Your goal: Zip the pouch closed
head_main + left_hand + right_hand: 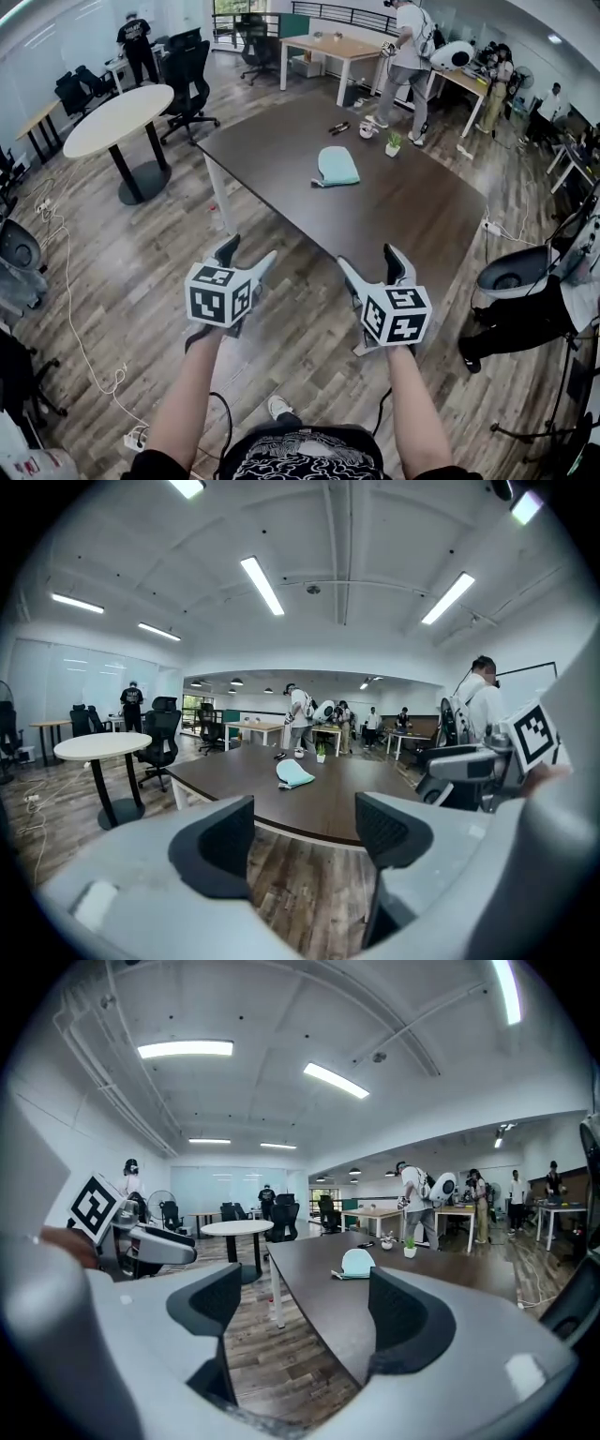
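Hovering pre-approach, both your claws wide and empty.
Next: take left gripper [248, 253] and right gripper [372, 261] to the teal fabric pouch [337, 167], 12 o'clock on the dark brown table [422, 211].

A dark brown table [403, 206] on white legs [217, 195] stands on a wood-plank floor [141, 281]. A pale teal pouch [337, 167] lies flat on the top, about midway along it and nearer the far edge than the near one, its rounded end pointing away. Whether its zip is shut cannot be told from here. At the far edge, well apart from the pouch, sit three small things in a loose row: a dark object [338, 127], just right of it a white round thing [367, 129], and then a potted plant [393, 145].
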Tool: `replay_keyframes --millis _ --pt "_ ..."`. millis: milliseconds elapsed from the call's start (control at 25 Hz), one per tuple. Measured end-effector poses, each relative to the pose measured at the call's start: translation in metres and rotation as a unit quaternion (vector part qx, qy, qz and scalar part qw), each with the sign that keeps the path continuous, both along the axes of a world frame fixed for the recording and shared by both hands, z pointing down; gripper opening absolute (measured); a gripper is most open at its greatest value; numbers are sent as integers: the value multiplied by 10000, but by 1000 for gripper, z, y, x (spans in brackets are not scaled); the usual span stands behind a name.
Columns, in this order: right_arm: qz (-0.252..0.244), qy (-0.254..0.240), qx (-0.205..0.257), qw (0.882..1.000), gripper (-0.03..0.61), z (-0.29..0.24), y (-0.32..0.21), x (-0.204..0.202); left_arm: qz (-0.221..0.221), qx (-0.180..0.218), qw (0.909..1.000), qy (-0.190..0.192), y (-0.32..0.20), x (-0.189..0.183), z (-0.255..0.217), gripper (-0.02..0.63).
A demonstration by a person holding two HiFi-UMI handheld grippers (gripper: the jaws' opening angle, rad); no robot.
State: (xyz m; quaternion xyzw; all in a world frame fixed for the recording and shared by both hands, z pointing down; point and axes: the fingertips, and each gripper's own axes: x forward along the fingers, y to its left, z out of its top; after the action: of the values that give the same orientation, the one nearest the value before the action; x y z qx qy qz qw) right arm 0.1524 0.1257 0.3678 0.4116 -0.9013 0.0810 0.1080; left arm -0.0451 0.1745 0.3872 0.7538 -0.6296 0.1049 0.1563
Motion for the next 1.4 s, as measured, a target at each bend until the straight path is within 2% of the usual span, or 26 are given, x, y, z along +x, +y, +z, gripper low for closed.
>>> replay_keyframes --millis 80,160,280,800,1160,1400 --pt "195 -30 14 9998 422 0 -5 -2 65 14 10000 41 -8 -5 1 350" --pt "334 -50 3 9994 422 0 -10 -4 117 -9 9999 69 -16 -12 3 393" --pt "455 -41 7 9990 422 -1 -15 -10 211 -22 9997 114 -26 -19 6 407" --pt "558 111 -105 9983 440 10 -31 -28 511 35 9985 199 -55 -27 10 477" --pt "671 -17 -128 9977 439 14 -61 -28 647 -41 9978 169 -84 -26 17 483" --pt "741 -20 -157 9971 439 25 -108 -25 685 -98 9975 150 -132 -24 25 483"
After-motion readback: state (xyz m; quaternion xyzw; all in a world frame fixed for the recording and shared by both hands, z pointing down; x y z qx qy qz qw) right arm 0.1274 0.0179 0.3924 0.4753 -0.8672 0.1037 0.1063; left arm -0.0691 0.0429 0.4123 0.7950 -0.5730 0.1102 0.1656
